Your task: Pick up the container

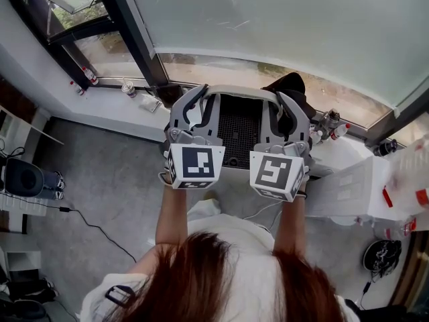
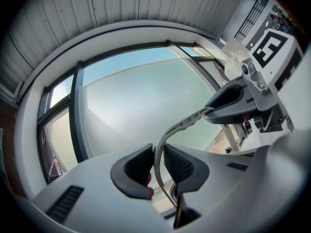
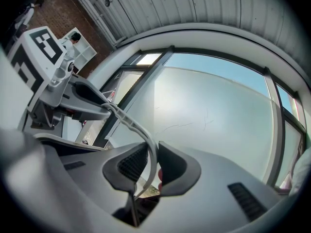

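The container [image 1: 239, 125] is a basket with a black mesh bottom and a light grey rim [image 1: 241, 90]. It hangs in front of the window, held up between my two grippers. My left gripper [image 1: 196, 111] is shut on the rim's left part, my right gripper [image 1: 284, 115] on its right part. In the left gripper view the curved grey rim [image 2: 183, 125] runs out from between the pads of the left gripper [image 2: 157, 158] to the right gripper [image 2: 232, 104]. In the right gripper view, the rim [image 3: 130, 122] is pinched by the right gripper [image 3: 152, 160].
A large pane [image 1: 281, 25] with dark frames [image 1: 131, 35] is straight ahead. On the sill [image 1: 100, 102] stand small bottles [image 1: 89, 76]. A white unit [image 1: 362, 190] with red-capped bottles [image 1: 338, 131] stands at the right. A cable [image 1: 87, 223] lies on the grey floor at the left.
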Demonstrator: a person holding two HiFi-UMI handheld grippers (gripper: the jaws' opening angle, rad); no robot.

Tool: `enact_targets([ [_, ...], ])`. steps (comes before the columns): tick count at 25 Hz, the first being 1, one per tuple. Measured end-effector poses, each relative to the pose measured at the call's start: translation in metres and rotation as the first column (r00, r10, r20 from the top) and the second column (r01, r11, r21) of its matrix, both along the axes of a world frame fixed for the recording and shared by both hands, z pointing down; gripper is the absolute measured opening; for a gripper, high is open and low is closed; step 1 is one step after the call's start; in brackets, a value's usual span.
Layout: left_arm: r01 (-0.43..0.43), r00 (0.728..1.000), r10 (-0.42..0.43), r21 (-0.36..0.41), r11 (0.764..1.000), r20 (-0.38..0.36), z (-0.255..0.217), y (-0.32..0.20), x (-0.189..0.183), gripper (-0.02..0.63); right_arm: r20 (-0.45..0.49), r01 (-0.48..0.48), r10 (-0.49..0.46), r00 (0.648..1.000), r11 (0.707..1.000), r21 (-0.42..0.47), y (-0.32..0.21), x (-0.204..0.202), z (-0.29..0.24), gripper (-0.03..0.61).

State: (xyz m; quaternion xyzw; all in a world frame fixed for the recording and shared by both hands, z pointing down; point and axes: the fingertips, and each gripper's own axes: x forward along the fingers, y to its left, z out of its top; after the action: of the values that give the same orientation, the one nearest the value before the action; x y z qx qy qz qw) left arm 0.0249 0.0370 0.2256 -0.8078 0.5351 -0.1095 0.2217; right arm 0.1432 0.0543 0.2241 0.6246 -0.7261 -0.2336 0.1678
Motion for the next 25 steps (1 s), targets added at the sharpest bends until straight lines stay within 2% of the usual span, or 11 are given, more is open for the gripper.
enact_targets([
  [21,0.019,1.0,-0.018,-0.016,1.0,0.019,0.005,-0.009,-0.014,0.081,0.009,0.008,-0.007,1.0,1.0,-0.022,-0.012,-0.012,0.007,0.078],
  [25,0.021,0.999,-0.021,-0.015,1.0,0.027,0.005,-0.012,-0.017,0.081,0.016,0.028,-0.028,0.999,1.0,-0.004,-0.017,-0.018,0.005,0.078],
])
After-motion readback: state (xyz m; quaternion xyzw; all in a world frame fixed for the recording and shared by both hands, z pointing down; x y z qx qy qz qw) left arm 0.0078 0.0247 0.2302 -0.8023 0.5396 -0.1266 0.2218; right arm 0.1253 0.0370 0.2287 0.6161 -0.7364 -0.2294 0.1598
